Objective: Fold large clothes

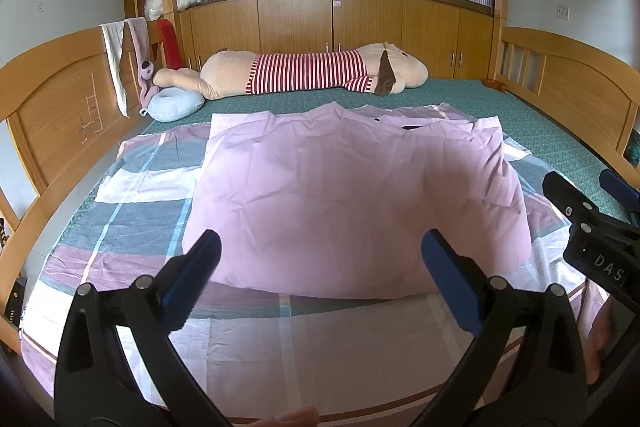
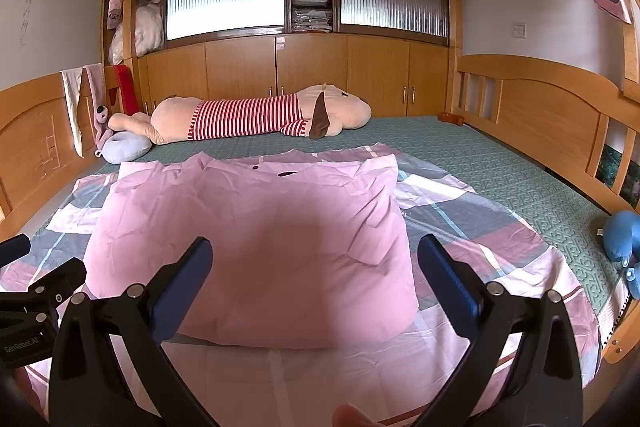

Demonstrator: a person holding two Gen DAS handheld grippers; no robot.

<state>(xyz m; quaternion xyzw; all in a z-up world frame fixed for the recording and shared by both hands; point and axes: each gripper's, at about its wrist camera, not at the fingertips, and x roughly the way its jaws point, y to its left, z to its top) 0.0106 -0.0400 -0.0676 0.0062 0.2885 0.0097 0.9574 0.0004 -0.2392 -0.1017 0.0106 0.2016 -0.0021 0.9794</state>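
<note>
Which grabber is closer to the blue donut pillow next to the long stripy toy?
Left. The blue donut pillow lies at the bed's far left, the side where the left gripper hovers. The right gripper hovers further right, so it is farther away.

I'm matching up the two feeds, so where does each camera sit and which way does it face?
Left wrist: on the left tool, open, looking across the bed at the pink sheet; the right tool shows at its right edge.
Right wrist: on the right tool, open, facing the same way; the left tool shows at its left edge.
Shared: sheet, plush dog, cabinets.
</note>
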